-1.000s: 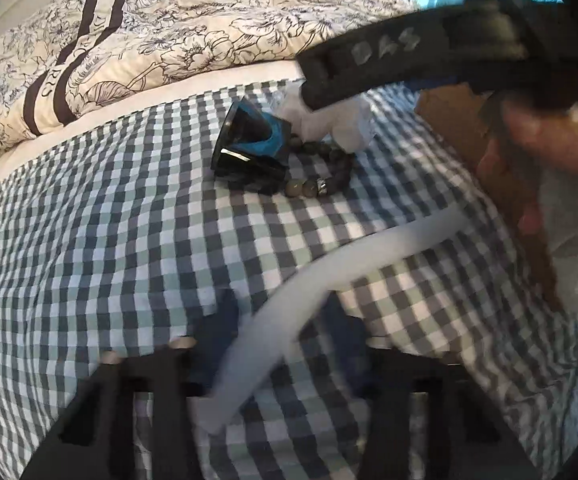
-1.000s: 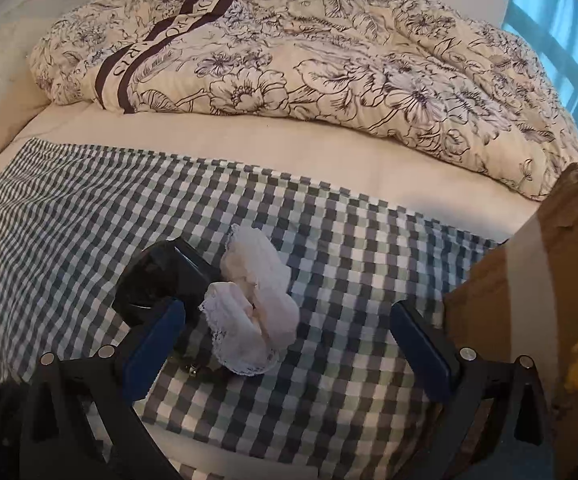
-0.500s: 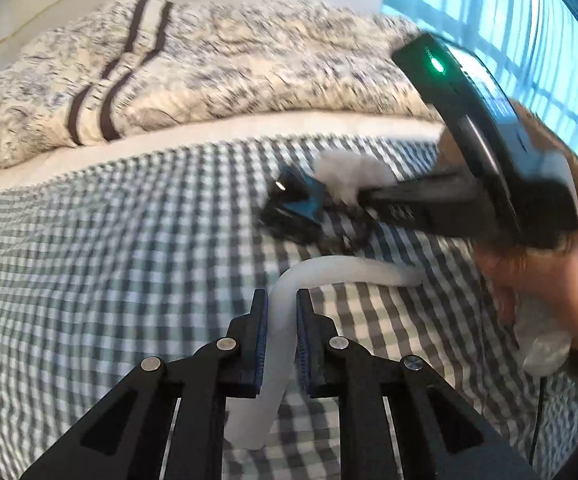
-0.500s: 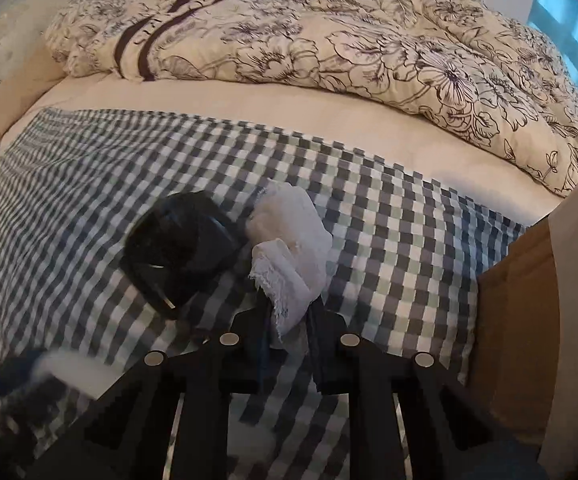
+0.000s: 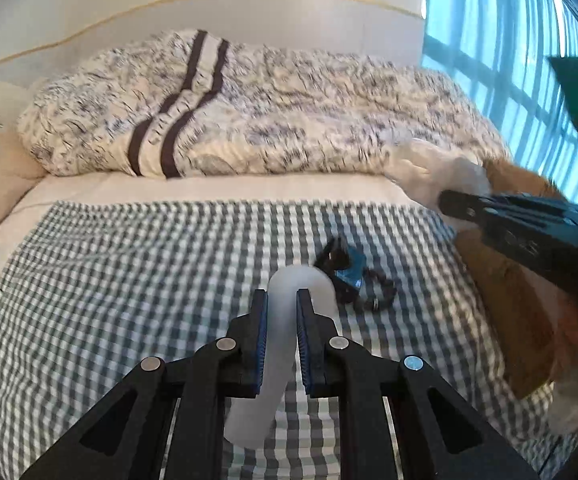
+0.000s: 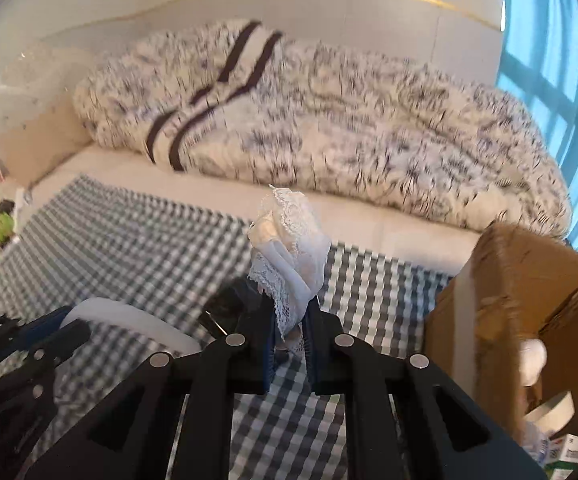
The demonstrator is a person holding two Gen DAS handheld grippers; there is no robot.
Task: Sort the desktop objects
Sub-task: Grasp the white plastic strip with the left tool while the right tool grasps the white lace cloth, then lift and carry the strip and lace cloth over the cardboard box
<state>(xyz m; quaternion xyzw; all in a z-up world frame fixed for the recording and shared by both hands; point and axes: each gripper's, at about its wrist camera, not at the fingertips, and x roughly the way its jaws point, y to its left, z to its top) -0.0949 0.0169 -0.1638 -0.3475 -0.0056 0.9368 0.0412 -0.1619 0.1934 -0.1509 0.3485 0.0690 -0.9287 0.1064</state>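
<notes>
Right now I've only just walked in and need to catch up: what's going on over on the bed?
A person is sorting small things off a checked cloth with a gripper in each hand. The left gripper is shut on a white bendy strip, and the right gripper is shut on a white lace item, held up near an open cardboard box. A black and blue object and a beaded bracelet remain on the cloth.

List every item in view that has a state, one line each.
left gripper: shut on white strip
white strip: held, bent over
right gripper: shut on lace cloth
lace cloth: lifted, bunched
cardboard box: open, items inside
black-and-blue object: lying on checked cloth
</notes>
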